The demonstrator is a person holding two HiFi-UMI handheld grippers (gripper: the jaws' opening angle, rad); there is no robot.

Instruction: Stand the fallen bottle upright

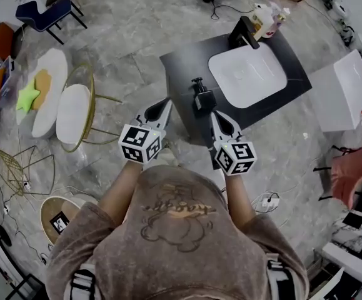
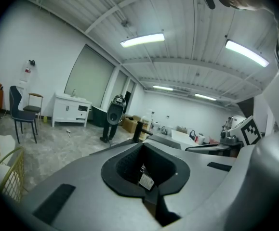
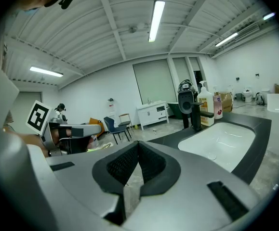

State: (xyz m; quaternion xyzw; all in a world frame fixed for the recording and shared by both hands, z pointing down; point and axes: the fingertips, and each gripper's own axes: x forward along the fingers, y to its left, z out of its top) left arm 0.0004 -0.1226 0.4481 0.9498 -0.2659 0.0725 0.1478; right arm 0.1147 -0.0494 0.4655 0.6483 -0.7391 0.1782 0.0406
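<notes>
The fallen bottle cannot be singled out yet. A small cluster of bottles sits at the far end of the dark surface, just behind the black faucet and beyond the white sink basin. In the right gripper view a white pump bottle with a yellowish label and a pink bottle beside it both look upright. From the head view I cannot tell whether another one lies on its side among them.

These look like plastic toiletry bottles. One should be fairly light, with smooth sides that may be slick so near a sink and walls that give a little under a squeeze. The safest hold is probably across the body at or just above its middle, not on a pump head or cap, so that it can be tipped up onto its base.

How full any bottle is cannot be read. Nothing shows inside the basin.

The left hand-held gripper has its jaws pressed together with nothing between them. The right hand-held gripper is likewise closed and empty. Both point toward the near edge of the surface and are well apart from the bottles, so the approach is not yet made.
</notes>
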